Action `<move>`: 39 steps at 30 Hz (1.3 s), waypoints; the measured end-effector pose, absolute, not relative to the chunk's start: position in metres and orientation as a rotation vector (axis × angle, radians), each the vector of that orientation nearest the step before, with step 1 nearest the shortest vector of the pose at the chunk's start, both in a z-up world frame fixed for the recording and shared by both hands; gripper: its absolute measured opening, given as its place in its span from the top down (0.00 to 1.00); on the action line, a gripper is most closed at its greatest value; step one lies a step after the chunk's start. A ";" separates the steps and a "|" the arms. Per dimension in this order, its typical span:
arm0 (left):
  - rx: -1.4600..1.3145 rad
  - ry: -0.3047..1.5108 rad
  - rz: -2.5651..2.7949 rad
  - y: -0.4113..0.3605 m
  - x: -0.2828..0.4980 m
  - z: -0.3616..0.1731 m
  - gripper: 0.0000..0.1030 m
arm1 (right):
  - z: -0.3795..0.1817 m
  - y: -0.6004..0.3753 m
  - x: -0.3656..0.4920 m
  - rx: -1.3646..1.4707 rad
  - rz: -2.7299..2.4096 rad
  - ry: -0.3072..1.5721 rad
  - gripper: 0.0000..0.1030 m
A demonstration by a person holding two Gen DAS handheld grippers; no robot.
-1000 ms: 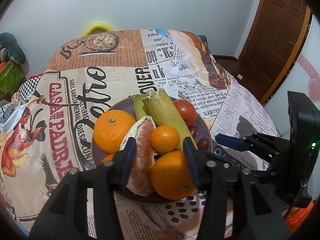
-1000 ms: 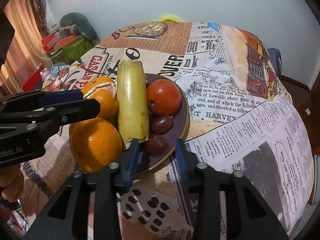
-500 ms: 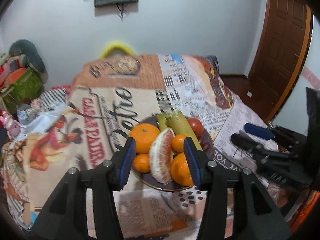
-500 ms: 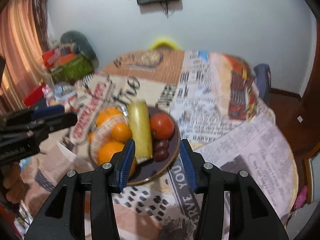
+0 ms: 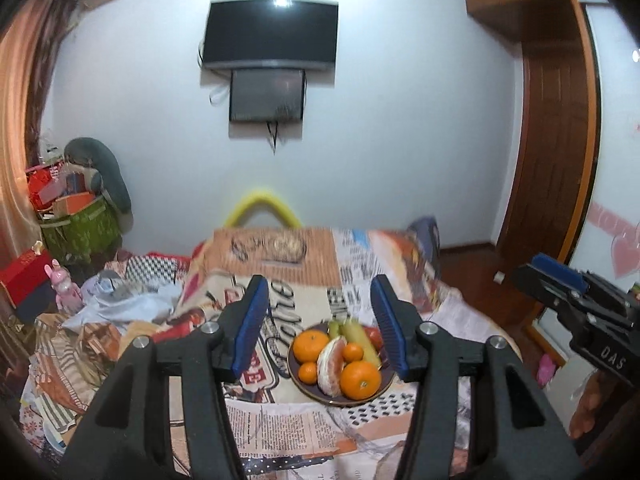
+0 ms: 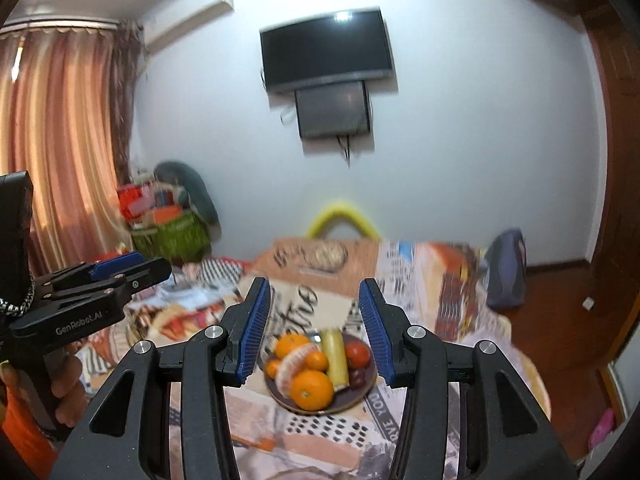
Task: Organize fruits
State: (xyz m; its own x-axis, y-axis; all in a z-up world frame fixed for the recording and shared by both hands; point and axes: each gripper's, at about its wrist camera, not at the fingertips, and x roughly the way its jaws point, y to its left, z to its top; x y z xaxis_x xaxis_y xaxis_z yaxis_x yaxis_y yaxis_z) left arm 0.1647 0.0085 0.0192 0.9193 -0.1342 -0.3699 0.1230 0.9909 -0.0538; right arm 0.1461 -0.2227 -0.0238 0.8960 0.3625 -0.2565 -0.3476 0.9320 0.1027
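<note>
A dark plate (image 5: pixel 304 385) (image 6: pixel 276 397) of fruit sits on the table's printed cloth (image 5: pixel 280 416). It holds oranges (image 5: pixel 360 374) (image 6: pixel 311 390), a peeled citrus segment (image 5: pixel 332 362), small mandarins, a green-yellow banana (image 6: pixel 335 354), a red tomato (image 6: pixel 357 353) and dark grapes (image 6: pixel 358 377). My left gripper (image 5: pixel 318 324) is raised well back from the plate, its jaws opening with nothing between them. Equally far back and high, my right gripper (image 6: pixel 314 330) is open and empty. Each gripper shows at the edge of the other's view.
A wall-mounted screen (image 5: pixel 270 38) hangs ahead. Boxes and a green bag (image 5: pixel 80 228) pile up at the left by a curtain (image 6: pixel 60 140). A wooden door (image 5: pixel 556 140) stands right. A yellow chair back (image 5: pixel 262 208) rises behind the table. A hand (image 6: pixel 68 384) holds the left gripper.
Both grippers have pulled up and back from the plate, so the fruit looks small and the whole room shows. The left jaws stand slightly wider apart.
</note>
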 end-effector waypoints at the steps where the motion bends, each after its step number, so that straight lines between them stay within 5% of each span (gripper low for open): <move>1: -0.040 0.365 -0.131 0.012 0.156 0.026 0.46 | -0.019 -0.222 0.137 0.053 0.363 0.251 0.56; 4: -0.057 0.318 -0.125 0.017 0.133 0.041 0.43 | -0.011 -0.219 0.120 0.051 0.343 0.191 0.47; 17: -0.019 0.226 -0.091 0.012 0.081 0.052 0.03 | -0.016 -0.213 0.101 0.040 0.281 0.140 0.03; 39: -0.003 0.232 -0.095 0.007 0.075 0.045 0.01 | -0.018 -0.217 0.083 0.032 0.237 0.137 0.00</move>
